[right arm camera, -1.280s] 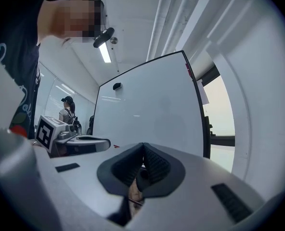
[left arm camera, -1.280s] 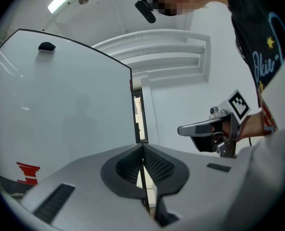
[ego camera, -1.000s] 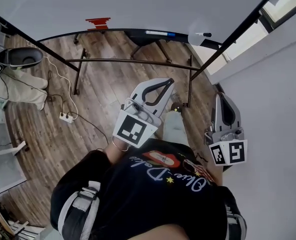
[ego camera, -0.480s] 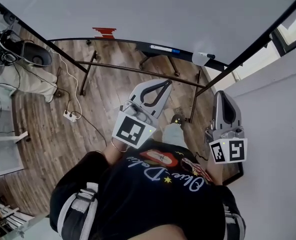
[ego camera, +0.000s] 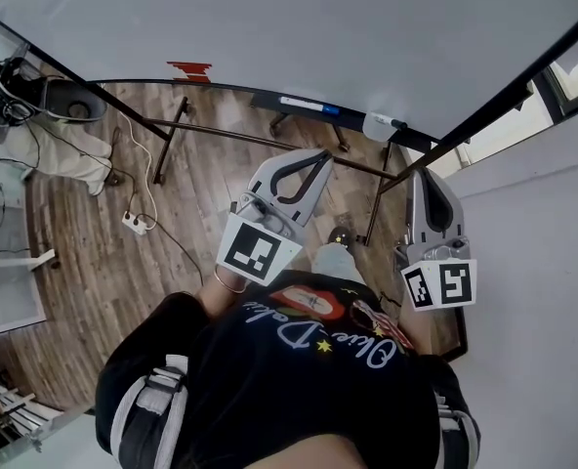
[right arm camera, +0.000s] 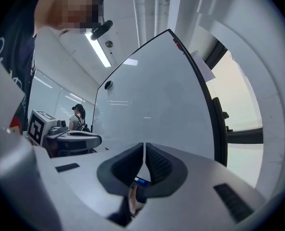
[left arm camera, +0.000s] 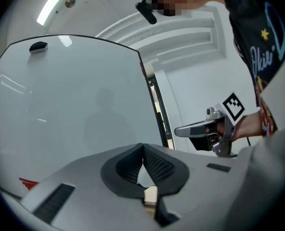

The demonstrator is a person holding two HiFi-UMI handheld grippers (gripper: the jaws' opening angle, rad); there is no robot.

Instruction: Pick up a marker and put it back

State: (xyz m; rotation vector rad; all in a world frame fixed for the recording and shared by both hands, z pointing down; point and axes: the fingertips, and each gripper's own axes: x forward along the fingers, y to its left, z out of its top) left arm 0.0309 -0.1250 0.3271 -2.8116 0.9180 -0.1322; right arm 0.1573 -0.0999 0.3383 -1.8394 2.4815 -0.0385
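Note:
A white marker (ego camera: pixel 304 105) with a blue end lies on the tray along the lower edge of the whiteboard (ego camera: pixel 299 27), with a white eraser (ego camera: pixel 378 125) to its right. My left gripper (ego camera: pixel 325 154) is shut and empty, held in the air short of the tray, below and right of the marker. My right gripper (ego camera: pixel 418 175) is also shut and empty, below the eraser. In the left gripper view the jaws (left arm camera: pixel 142 146) meet before the whiteboard (left arm camera: pixel 60 105). In the right gripper view, the shut jaws (right arm camera: pixel 145 145) show a bit of the blue marker (right arm camera: pixel 140 181) through their gap.
The board stands on a black metal frame (ego camera: pixel 269 140) over a wooden floor (ego camera: pixel 172 262). A power strip (ego camera: pixel 133 225) and cables lie at the left, near a person's legs (ego camera: pixel 64 159). A white wall (ego camera: pixel 533 262) closes the right side. A red mark (ego camera: pixel 189 69) is on the board.
The head view has shifted a little. Both grippers have stayed shut, and the right one has edged up toward the tray.

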